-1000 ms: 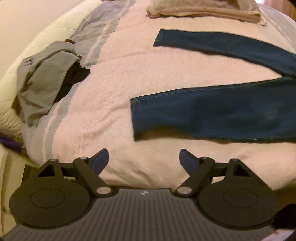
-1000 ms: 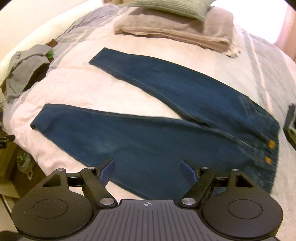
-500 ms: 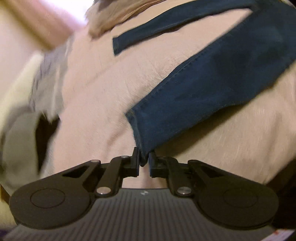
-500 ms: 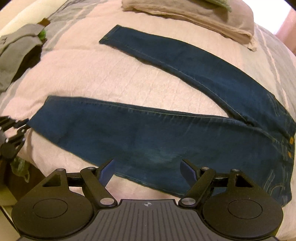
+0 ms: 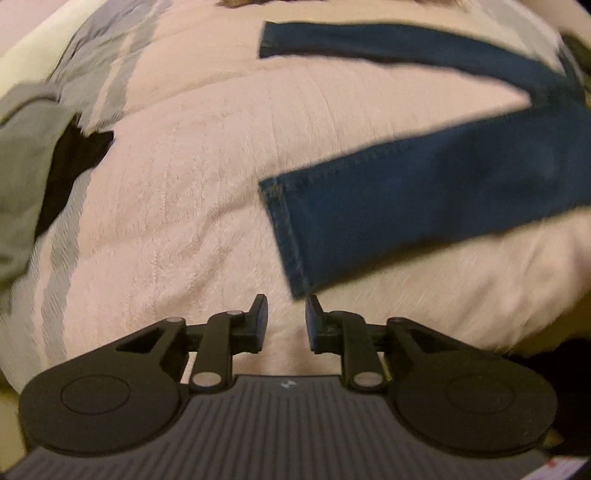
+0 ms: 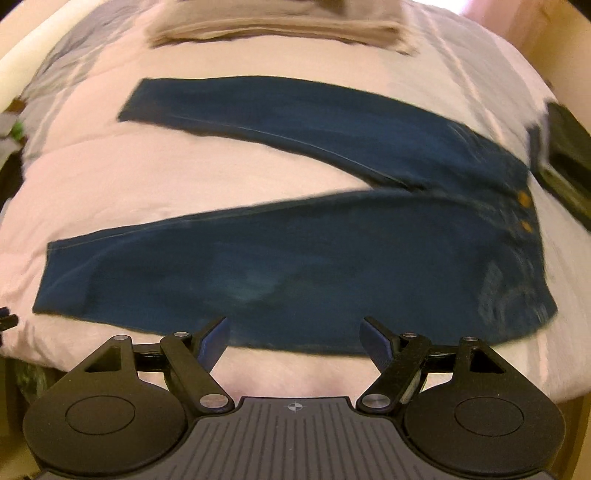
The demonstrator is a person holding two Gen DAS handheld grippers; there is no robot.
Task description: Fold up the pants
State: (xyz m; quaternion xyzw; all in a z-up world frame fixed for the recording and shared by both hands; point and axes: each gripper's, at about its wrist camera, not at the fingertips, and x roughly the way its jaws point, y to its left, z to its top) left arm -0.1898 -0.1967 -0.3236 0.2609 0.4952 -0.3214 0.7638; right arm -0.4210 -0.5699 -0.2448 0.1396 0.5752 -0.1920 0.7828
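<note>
— Where do the jeans [image 6: 332,266] lie?
— Spread on the pink bedspread [image 5: 177,206], legs apart in a V.
— And the left gripper [image 5: 283,314]?
— Its jaws are opening just short of the near leg's hem corner [image 5: 295,284], gripping nothing.
— The right gripper [image 6: 295,339]?
— Released, spread wide at the jeans' near edge. Beyond the jeans, folded beige blankets [image 6: 273,29].

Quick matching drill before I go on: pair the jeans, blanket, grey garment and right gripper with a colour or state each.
1 jeans
2 blanket
3 grey garment
4 right gripper

a pink, under everything
b fingers wide apart, empty
c legs spread in a V
d heaped at the bed's left edge

Pairs: 1-c, 2-a, 3-d, 4-b
</note>
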